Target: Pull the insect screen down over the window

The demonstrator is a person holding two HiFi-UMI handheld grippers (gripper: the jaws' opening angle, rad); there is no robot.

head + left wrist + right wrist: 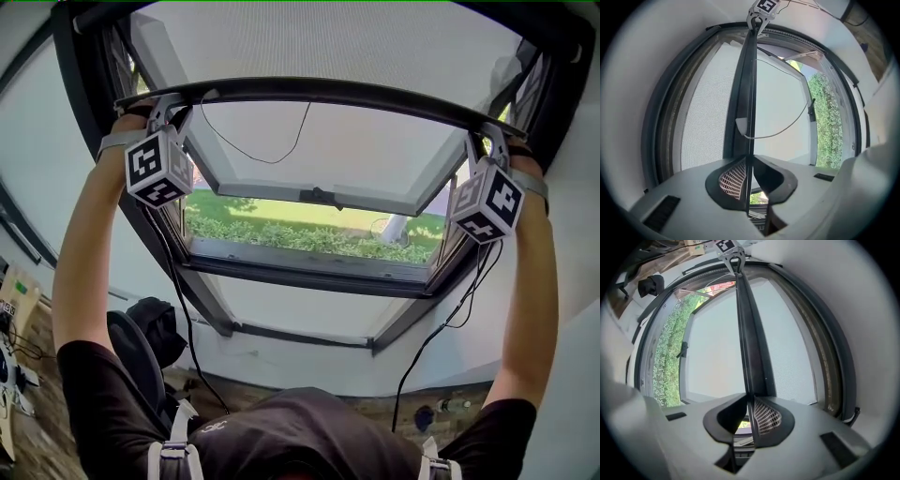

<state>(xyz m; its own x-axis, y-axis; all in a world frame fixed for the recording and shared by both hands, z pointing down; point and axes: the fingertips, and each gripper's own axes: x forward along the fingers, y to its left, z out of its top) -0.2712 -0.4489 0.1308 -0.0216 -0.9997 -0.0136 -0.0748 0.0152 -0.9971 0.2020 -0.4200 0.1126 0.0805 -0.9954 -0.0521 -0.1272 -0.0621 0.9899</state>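
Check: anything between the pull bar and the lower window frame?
Nothing visible. The left gripper and right gripper clamp the pull bar; the opening below it down to the lower frame is clear, apart from a thin cord drooping under the bar.

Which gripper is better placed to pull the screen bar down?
Neither outranks the other: the left gripper clamps the bar at its left end, the right gripper at its right end; both should pull together.

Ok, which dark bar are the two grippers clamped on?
The screen's pull bar, the uppermost one with mesh above it; left gripper and right gripper hold its ends.
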